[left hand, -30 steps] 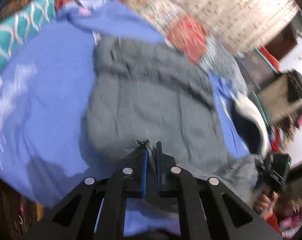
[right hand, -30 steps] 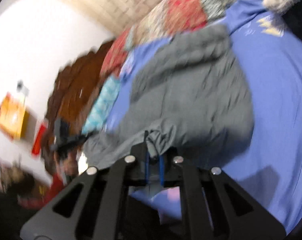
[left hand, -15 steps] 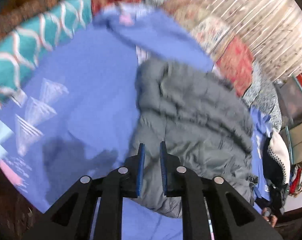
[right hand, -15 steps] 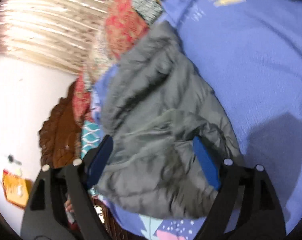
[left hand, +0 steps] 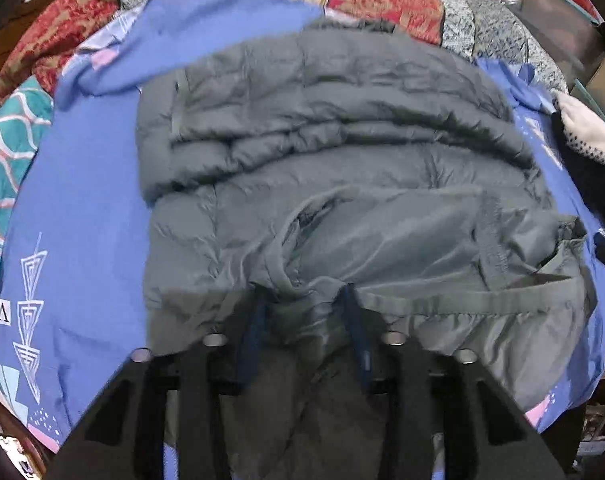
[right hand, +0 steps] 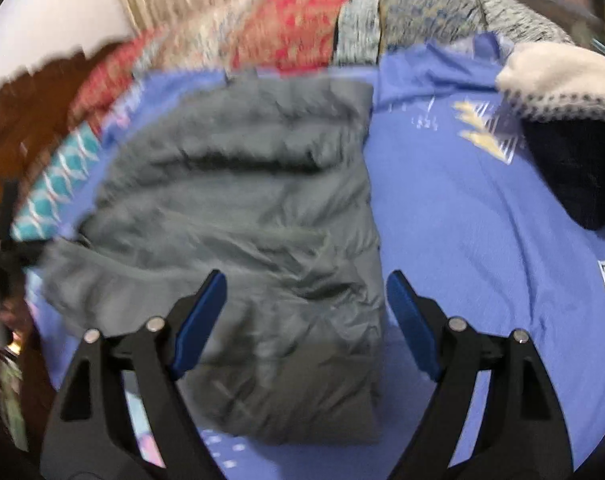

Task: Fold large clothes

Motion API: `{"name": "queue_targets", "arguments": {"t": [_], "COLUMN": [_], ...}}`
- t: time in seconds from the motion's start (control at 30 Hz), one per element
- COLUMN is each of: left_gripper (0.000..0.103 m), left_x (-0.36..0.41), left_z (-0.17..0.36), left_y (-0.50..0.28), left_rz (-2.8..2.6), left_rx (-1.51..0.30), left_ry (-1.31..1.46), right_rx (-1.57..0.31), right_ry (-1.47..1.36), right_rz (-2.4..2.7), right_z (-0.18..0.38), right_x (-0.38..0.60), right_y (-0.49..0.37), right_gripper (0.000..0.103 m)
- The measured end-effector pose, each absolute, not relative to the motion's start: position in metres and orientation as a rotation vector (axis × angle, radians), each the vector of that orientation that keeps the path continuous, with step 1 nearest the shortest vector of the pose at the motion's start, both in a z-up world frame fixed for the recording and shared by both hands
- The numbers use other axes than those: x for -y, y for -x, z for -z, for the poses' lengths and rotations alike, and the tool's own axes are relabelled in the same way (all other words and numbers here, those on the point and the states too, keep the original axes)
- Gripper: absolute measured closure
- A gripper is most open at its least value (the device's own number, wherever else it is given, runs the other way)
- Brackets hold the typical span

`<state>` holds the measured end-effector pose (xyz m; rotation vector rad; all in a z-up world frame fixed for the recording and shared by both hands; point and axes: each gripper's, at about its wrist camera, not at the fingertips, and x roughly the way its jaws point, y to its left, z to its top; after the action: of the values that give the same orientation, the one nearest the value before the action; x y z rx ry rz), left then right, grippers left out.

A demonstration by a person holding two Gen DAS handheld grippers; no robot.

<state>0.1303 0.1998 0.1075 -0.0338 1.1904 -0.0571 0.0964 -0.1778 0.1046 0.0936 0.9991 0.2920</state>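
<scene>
Our left gripper's (left hand: 304, 300) fingers (left hand: 354, 320) stood partly apart with a fold of the grey puffer jacket (left hand: 334, 160) bunched between them; our right gripper (right hand: 306, 300) gaped wide above it. Quilted and rumpled, the jacket lay folded on the blue bedsheet (right hand: 482, 216).
</scene>
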Motion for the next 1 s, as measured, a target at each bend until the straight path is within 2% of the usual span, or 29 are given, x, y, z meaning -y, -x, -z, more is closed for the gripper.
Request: {"name": "queue_targets", "arguments": {"t": [0.03,0.07,0.1,0.27,0.47,0.8,1.0], "left_gripper": [0.074,0.075,0.076,0.077,0.077,0.077,0.077], "left_x": [-0.204,-0.211,-0.218,-0.265,-0.297,-0.314,-0.318], "left_z": [-0.109,-0.114,-0.121,-0.180,-0.224,-0.180,-0.203], "left_y": [-0.128,-0.123,-0.118,-0.081,-0.094,-0.167,-0.186], "left_rz": [0.071,0.072,0.066,0.053,0.032,-0.062,-0.045], "left_rx": [-1.188,-1.164,-1.142,-0.980,-0.877,-1.023,-0.950], "left_ry": [0.049,0.060,0.064,0.162,0.275,0.333,0.316], "right_rx": [-1.055,-1.079,-1.079,-0.874,-0.800,-0.903,-0.826], "right_ry": [-0.057,-0.034,-0.035,-0.182,-0.219,-0.248,-0.252], "right_rz": [-0.313,-0.312,-0.313,-0.412,-0.404,-0.313,-0.329], "right_z": [-0.091,-0.086,-0.085,-0.148,-0.194,-0.155,-0.183], "right_x": [0.171,0.170,0.171,0.191,0.187,0.168,0.168], "right_y": [-0.104,-0.106,-0.108,-0.097,-0.133,-0.197,-0.219], "right_gripper": [0.066,0.096,0.098,0.100,0.100,0.100,0.100]}}
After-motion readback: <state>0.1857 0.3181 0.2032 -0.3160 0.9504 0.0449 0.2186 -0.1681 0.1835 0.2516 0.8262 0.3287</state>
